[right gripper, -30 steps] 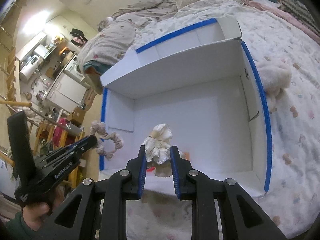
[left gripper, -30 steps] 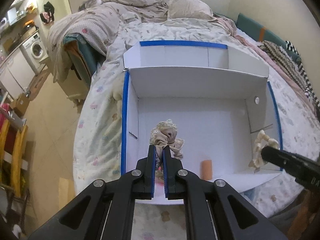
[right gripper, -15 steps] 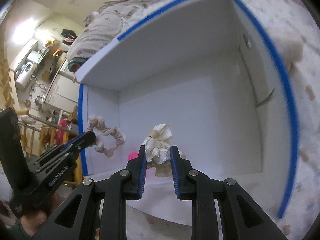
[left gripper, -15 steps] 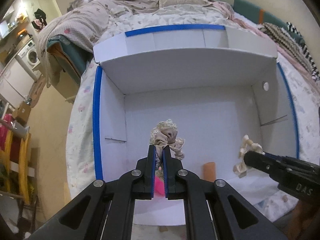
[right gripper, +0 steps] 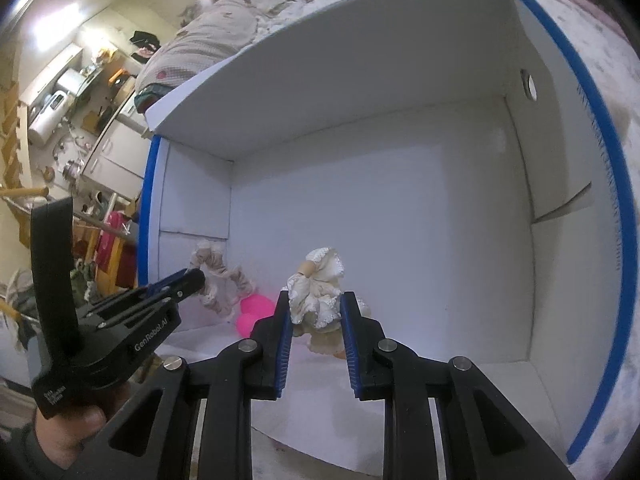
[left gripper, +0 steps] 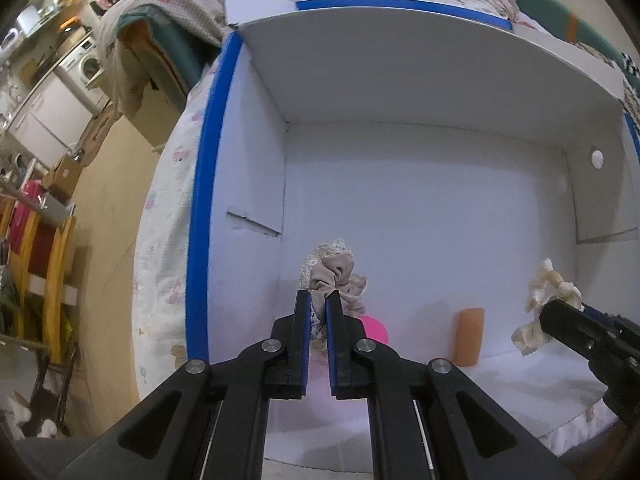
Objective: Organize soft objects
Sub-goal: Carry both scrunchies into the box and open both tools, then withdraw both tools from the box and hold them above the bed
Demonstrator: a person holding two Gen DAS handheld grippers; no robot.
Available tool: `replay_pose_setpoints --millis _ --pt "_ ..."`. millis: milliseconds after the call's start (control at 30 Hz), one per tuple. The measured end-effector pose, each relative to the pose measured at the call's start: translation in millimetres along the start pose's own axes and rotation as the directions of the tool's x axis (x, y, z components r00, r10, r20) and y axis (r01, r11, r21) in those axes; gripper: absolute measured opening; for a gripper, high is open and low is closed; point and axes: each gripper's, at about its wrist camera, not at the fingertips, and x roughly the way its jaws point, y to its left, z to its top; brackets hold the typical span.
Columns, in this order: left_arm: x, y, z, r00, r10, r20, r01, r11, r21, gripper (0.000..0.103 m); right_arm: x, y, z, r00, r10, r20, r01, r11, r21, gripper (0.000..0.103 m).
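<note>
A large white cardboard box (left gripper: 420,184) with blue-taped edges lies open on the bed; it also shows in the right wrist view (right gripper: 380,184). My left gripper (left gripper: 319,300) is shut on a beige lace-trimmed scrunchie (left gripper: 334,272) and holds it inside the box near the front left. It shows from the side in the right wrist view (right gripper: 192,278), with the scrunchie (right gripper: 220,280) hanging from it. My right gripper (right gripper: 315,300) is shut on a cream ruffled scrunchie (right gripper: 318,286), inside the box at the front; it enters the left wrist view (left gripper: 560,316) at right with the scrunchie (left gripper: 538,304).
A pink object (left gripper: 374,330) and an orange cylinder (left gripper: 469,336) lie on the box floor near the front; the pink one shows in the right wrist view (right gripper: 252,312). Bedding (left gripper: 168,208) surrounds the box. Furniture and a washing machine (left gripper: 90,66) stand at left.
Both grippers have moved forward and down into the box with their scrunchies still held. The box now fills both views.
</note>
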Motion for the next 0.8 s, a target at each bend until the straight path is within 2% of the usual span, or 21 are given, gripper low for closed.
replay_pose_setpoints --millis 100,167,200,233,267,333,367,500,567,800 --pt "2 3 -2 1.000 0.004 0.001 -0.004 1.000 -0.017 0.007 -3 2 -1 1.000 -0.003 0.016 0.003 1.000 -0.010 0.026" --pt "2 5 -1 1.000 0.004 -0.002 -0.004 1.000 -0.020 0.011 -7 0 -1 1.000 -0.008 0.028 0.008 1.000 -0.003 0.036" --pt "2 6 0 1.000 0.003 -0.005 -0.003 1.000 -0.020 0.016 -8 -1 -1 0.999 -0.002 0.034 0.002 1.000 0.010 0.042" --pt "1 7 0 1.000 -0.006 -0.007 0.005 1.000 -0.019 0.026 -10 -4 -1 0.999 0.004 0.042 -0.005 1.000 0.027 0.064" --pt "0 7 0 1.000 -0.016 -0.007 0.016 1.000 -0.019 0.034 -13 -8 -1 0.998 0.010 0.054 -0.012 0.999 0.047 0.076" --pt "-4 7 0 0.999 -0.032 0.001 0.032 0.999 -0.016 0.067 -18 -12 -1 0.997 0.026 0.072 -0.032 0.997 0.074 0.076" --pt "-6 7 0 0.999 -0.038 0.007 0.038 0.999 -0.012 0.070 -19 -12 -1 0.997 0.026 0.072 -0.032 0.997 0.077 0.076" --pt "-22 9 -2 0.998 -0.022 0.064 0.023 1.000 -0.014 0.071 -23 -14 -7 0.996 0.023 0.081 -0.030 0.996 0.084 0.082" --pt "-25 9 -3 0.998 -0.021 0.058 0.021 1.000 -0.011 0.071 -25 -12 -9 0.996 0.012 0.086 -0.019 0.997 0.071 0.085" --pt "-35 17 -9 0.997 -0.021 0.073 0.023 0.999 -0.030 0.071 -32 0 -16 0.994 -0.009 0.105 0.006 1.000 0.027 0.085"
